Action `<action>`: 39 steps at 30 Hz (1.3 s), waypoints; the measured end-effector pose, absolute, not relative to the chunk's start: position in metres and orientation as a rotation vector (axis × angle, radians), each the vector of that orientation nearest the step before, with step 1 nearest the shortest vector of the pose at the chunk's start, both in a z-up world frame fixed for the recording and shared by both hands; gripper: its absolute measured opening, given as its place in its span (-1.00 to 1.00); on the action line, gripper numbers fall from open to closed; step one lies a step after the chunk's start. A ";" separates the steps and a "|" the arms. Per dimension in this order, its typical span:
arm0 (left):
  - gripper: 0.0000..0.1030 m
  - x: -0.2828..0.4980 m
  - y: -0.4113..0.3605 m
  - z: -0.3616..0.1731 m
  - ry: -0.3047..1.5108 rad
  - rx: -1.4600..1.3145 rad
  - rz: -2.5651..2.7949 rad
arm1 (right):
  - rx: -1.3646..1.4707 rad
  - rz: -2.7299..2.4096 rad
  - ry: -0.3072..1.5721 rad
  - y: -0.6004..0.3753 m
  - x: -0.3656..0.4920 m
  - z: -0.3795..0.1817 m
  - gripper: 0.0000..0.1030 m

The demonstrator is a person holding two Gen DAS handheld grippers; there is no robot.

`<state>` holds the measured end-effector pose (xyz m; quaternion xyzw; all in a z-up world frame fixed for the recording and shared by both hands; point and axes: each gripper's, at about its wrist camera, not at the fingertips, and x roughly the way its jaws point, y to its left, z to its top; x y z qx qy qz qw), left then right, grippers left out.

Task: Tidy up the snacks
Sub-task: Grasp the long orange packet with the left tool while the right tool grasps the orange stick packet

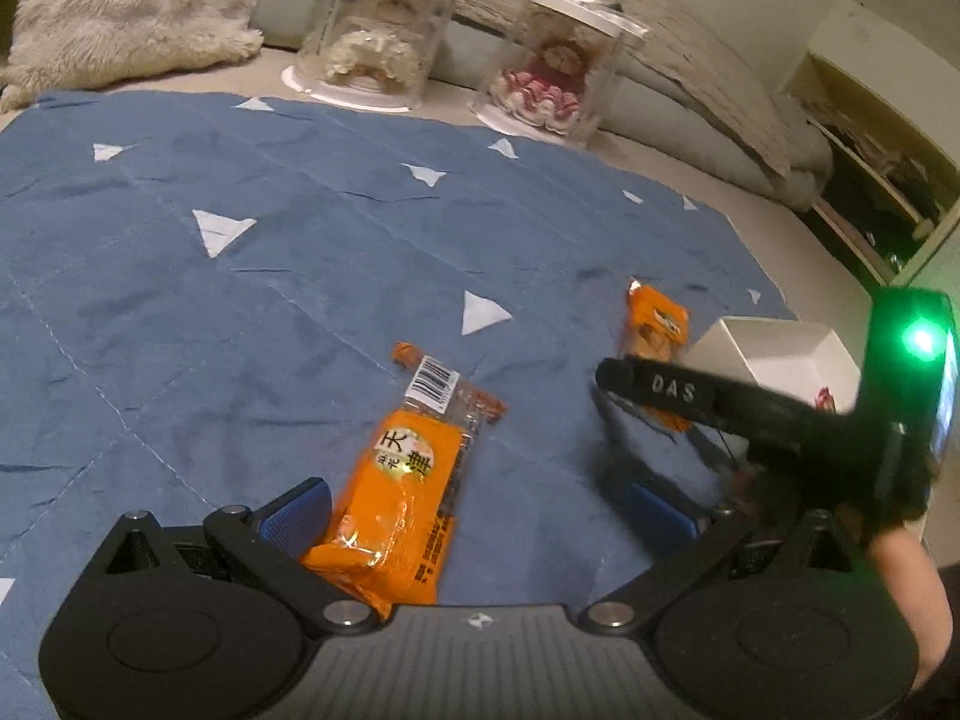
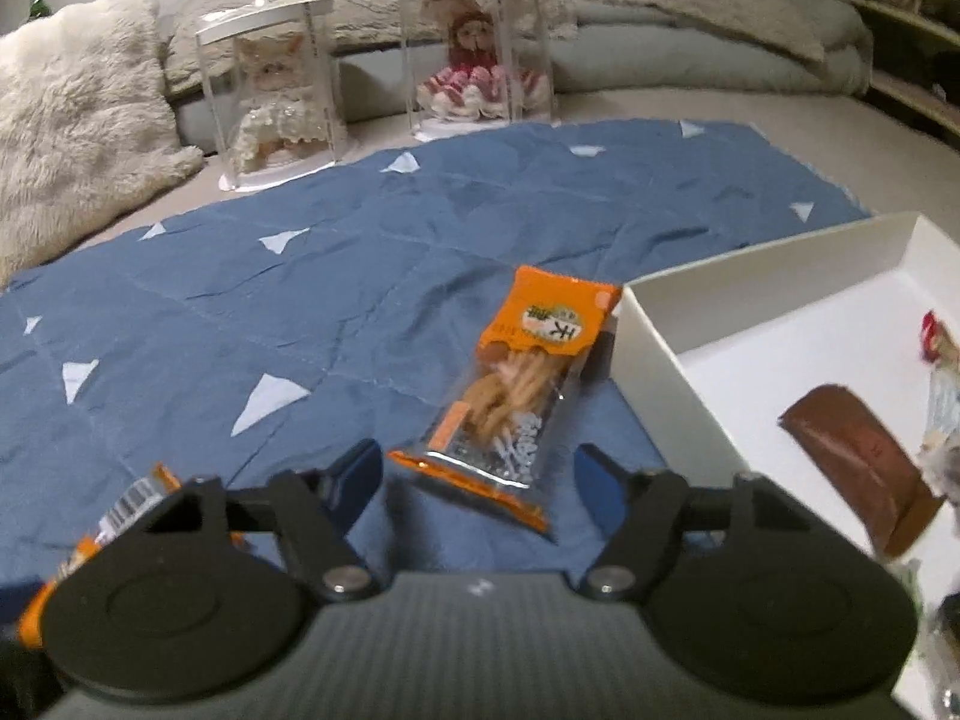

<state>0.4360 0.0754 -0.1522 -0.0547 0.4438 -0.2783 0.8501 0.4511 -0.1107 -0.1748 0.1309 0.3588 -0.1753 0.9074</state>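
An orange snack packet (image 1: 408,480) lies on the blue cloth (image 1: 240,276) between the fingers of my open left gripper (image 1: 480,507), close to the left pad. A second orange packet of twisted sticks (image 2: 510,396) lies between the fingers of my open right gripper (image 2: 477,474); it also shows in the left wrist view (image 1: 655,336), behind the right gripper's finger (image 1: 672,387). A white box (image 2: 666,360) stands right of it and holds a brown packet (image 2: 864,462) and a red-topped packet (image 2: 936,336). The first packet shows at the lower left of the right wrist view (image 2: 120,516).
Two clear display cases with dolls (image 2: 276,102) (image 2: 480,54) stand at the cloth's far edge. A furry cushion (image 2: 72,120) lies at the far left. A grey bolster (image 2: 690,30) runs along the back. A wooden shelf (image 1: 870,180) is at the right.
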 end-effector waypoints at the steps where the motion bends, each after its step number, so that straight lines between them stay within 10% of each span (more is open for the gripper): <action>1: 1.00 0.435 0.075 -0.151 0.930 -0.109 -0.583 | 0.287 -0.355 0.742 -0.114 0.452 -0.175 0.34; 14: 0.98 0.438 0.056 -0.153 0.926 0.086 -0.571 | 0.409 -0.203 0.772 -0.123 0.443 -0.168 0.00; 39: 0.28 0.428 0.021 -0.156 1.001 0.013 -0.270 | 0.444 -0.013 0.908 -0.152 0.450 -0.161 0.26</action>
